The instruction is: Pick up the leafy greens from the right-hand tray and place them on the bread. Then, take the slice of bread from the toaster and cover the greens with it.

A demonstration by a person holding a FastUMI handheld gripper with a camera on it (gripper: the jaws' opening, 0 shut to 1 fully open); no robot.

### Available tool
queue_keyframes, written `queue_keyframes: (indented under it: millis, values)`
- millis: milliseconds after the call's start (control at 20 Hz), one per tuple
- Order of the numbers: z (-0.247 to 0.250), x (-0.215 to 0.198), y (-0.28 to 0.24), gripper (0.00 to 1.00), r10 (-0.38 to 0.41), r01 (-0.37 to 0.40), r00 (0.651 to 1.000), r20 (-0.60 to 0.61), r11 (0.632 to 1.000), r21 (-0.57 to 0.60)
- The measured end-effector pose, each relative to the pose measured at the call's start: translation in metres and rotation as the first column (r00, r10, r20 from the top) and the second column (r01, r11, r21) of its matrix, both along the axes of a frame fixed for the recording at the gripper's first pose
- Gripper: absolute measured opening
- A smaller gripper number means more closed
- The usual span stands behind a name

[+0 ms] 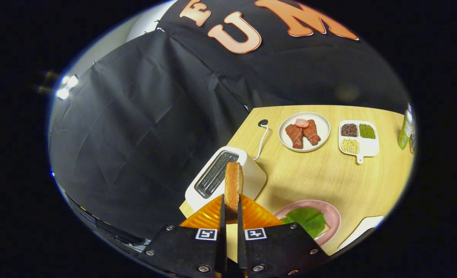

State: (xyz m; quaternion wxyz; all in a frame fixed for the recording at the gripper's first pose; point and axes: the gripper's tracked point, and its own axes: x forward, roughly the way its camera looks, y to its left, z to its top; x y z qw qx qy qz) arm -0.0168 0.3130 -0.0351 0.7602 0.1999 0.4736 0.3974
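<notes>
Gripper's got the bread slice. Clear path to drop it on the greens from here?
Probably yes. The gripper is shut on the bread slice, up above the toaster. The greens on the pink plate lie uncovered just beside the fingers, nothing between.

A white plate of red meat pieces sits on the wooden table; beside it, a three-part dish of beans. Farther off stands what looks like a green bottle.
</notes>
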Motion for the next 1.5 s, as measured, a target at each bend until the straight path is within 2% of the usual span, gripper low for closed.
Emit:
queue_keyframes:
  millis: [550, 950, 1200, 1500]
  values:
    - [-0.051, -0.029, -0.059, 0.11, -0.07, 0.072, 0.994, -0.088, 0.997, 0.026]
    - [-0.086, -0.045, -0.07, 0.11, -0.088, 0.092, 0.986, -0.144, 0.996, 0.021]
    - [-0.112, -0.047, -0.078, 0.11, -0.133, 0.141, 0.969, -0.206, 0.99, 0.02]
    - [-0.132, -0.061, -0.082, 0.12, -0.144, 0.158, 0.956, -0.257, 0.987, 0.038]
